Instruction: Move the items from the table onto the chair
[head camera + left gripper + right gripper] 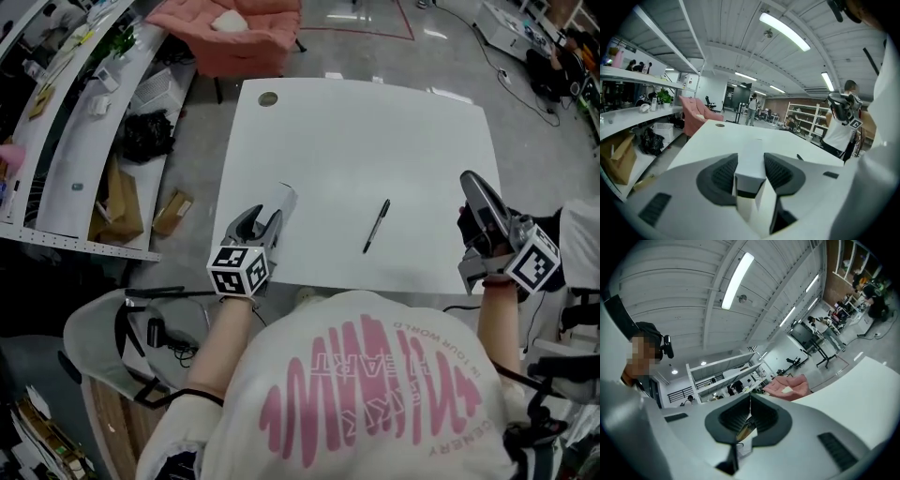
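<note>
Shirt back, pink print, upside down in head view: "IN YOUR WORLD" legible along curved line. Larger word beside it reads roughly "HEART" (letters broken by folds, not certain). Small word near hem too blurred. Marker cubes on left gripper and right gripper: black-and-white square codes. Both gripper views: any print too small to read.

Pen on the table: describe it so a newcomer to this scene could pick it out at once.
Start at the big white table, the pink chair beyond its far side. Toward its near edge, between the left claw and the right claw, lies the pen. It is thin and dark, lying free, unlike the blocky white box held in the left claw.
</note>
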`<state>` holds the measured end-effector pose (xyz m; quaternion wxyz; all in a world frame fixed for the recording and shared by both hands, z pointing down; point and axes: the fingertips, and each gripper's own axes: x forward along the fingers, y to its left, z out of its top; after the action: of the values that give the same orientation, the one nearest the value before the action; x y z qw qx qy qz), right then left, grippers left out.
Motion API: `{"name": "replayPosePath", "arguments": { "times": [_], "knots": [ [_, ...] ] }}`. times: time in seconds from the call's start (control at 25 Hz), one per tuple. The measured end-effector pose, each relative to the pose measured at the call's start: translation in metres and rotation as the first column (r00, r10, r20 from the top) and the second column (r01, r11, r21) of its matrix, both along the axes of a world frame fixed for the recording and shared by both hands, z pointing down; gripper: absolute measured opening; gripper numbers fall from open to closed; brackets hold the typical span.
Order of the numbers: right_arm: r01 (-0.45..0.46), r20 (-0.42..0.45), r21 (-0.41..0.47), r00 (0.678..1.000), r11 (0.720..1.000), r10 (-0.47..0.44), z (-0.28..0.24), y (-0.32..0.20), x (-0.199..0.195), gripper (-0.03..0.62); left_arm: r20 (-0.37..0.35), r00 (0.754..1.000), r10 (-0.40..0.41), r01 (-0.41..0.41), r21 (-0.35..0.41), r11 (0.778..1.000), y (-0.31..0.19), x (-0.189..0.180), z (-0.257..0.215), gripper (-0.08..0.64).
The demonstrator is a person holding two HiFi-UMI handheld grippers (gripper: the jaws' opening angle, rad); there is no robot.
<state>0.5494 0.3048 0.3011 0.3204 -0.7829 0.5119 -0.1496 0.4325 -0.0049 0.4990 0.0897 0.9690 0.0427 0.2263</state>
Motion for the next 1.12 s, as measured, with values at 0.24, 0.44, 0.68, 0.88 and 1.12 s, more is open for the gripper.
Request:
{"name": "replayPosePath", "arguments": {
  "times": [0.24,0.44,0.68,0.88,1.12],
  "knots": [
    [0.163,-0.019,0.025,0.986,0.986,-0.163,-0.008,-0.032,-0.004,0.015,-0.113,0.983,-0.144,0.142,-0.027,0.989,-0.008,-0.028,-0.045,0.184],
    [0.390,0.013,0.033,0.920,0.920,-0.391,-0.009,-0.086,-0.017,0.015,-0.175,0.907,-0.383,0.377,-0.066,0.924,-0.021,-0.100,-0.083,0.184],
    [0.616,0.061,0.102,0.780,0.781,-0.623,0.006,-0.170,-0.073,0.015,-0.137,0.766,-0.628,0.629,-0.042,0.776,-0.020,-0.243,-0.076,0.183],
    [0.817,0.057,0.104,0.564,0.567,-0.824,0.016,-0.261,-0.173,0.015,-0.081,0.545,-0.835,0.834,-0.048,0.549,-0.021,-0.383,-0.049,0.183],
    [0.928,0.014,-0.019,0.372,0.372,-0.928,0.027,-0.328,-0.280,0.015,-0.057,0.349,-0.935,0.927,-0.123,0.354,-0.038,-0.482,-0.017,0.183]
  ]
}}
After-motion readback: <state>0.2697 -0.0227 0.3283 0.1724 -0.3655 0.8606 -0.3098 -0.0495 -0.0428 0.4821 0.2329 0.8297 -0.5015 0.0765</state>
